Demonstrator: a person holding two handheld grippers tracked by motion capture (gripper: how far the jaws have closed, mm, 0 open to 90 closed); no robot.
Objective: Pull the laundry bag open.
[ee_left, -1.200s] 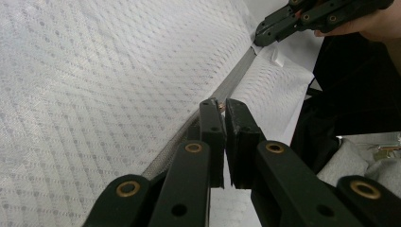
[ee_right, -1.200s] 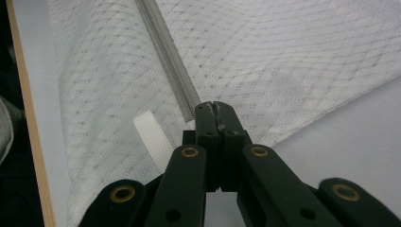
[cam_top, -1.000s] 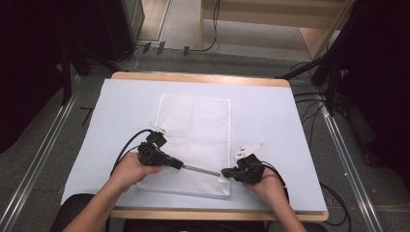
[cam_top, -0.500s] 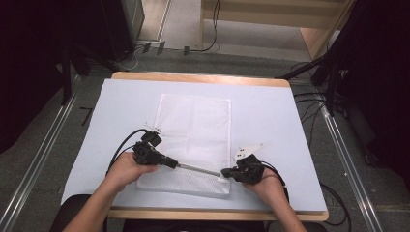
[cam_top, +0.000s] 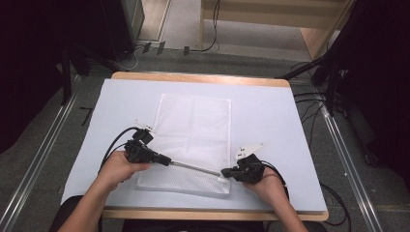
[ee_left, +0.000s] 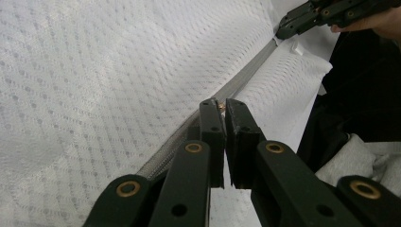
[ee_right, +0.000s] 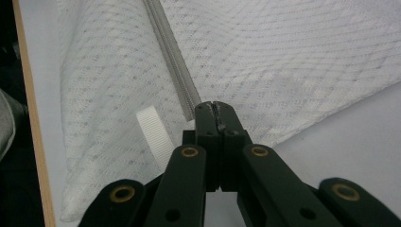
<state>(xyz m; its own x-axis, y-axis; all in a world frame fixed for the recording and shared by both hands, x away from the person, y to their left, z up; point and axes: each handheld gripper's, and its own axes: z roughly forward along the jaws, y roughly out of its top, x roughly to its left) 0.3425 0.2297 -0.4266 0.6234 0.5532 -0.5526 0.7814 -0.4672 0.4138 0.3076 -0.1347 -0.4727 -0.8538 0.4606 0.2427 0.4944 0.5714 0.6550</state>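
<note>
White mesh fabric bag (cam_top: 193, 140) is lying flat on the pale blue counter (cam_top: 270, 116). Left gripper (ee_left: 218, 108) is pinching the bag's grey zipper (cam_top: 196, 167) slider, while right gripper (ee_right: 218, 109) is clamping the zipper's right end.

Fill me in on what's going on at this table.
A person is working the zipper of a white mesh bag lying flat on the light blue table, holding tongs in each hand. The left tongs pinch what looks like the small brass zipper pull, partway along the track. The right tongs are clamped on the end of the zipper at the bag's edge, next to a white ribbon loop, holding it steady.
</note>
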